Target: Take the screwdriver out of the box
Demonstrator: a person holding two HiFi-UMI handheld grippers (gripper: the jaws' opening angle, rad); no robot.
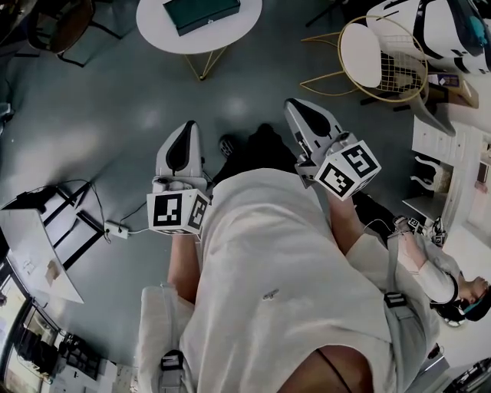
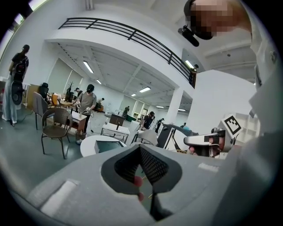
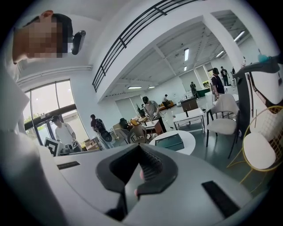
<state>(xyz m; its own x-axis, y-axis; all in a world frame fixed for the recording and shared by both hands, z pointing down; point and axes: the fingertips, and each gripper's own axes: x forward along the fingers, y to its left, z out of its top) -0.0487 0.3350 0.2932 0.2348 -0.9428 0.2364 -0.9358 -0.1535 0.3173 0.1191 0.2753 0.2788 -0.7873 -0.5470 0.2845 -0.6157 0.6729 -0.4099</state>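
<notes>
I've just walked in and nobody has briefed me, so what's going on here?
A person stands on the grey floor, holding a two-jaw gripper in each hand, close to the body. The left gripper and the right gripper both have their jaws together, with nothing between them. A dark green box sits on the round white table ahead, and neither gripper touches it. No screwdriver shows, so the job looks not yet begun.
</notes>
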